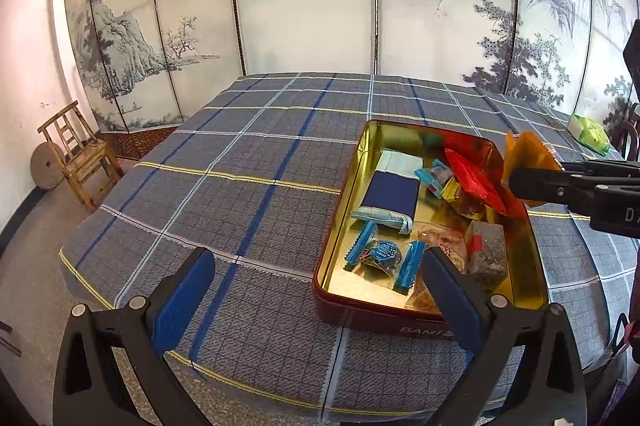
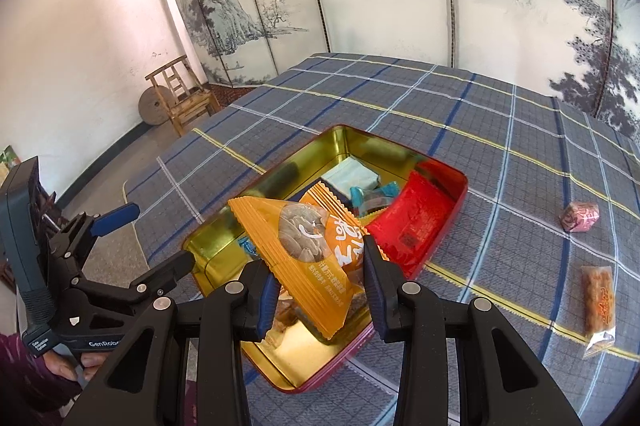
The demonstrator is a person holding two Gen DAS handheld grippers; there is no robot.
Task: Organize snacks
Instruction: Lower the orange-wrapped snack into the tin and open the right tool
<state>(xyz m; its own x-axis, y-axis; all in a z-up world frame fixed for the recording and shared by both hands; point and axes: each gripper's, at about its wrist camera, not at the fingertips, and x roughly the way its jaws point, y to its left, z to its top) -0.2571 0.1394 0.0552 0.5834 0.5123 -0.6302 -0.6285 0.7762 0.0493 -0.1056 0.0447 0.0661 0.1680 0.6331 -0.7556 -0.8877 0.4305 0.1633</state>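
A red tin with a gold inside stands on the plaid tablecloth and holds several wrapped snacks: a dark blue pack, a red packet, a small blue-wrapped one. My right gripper is shut on an orange snack packet, held above the tin's near half. In the left wrist view that gripper comes in from the right over the tin's right rim. My left gripper stands open with nothing between its fingers, just left of the tin's near corner.
On the cloth to the right of the tin lie a pink wrapped sweet and a long brown bar in clear wrap. A green pack sits at the table's far right. A wooden chair and painted screens stand beyond the table.
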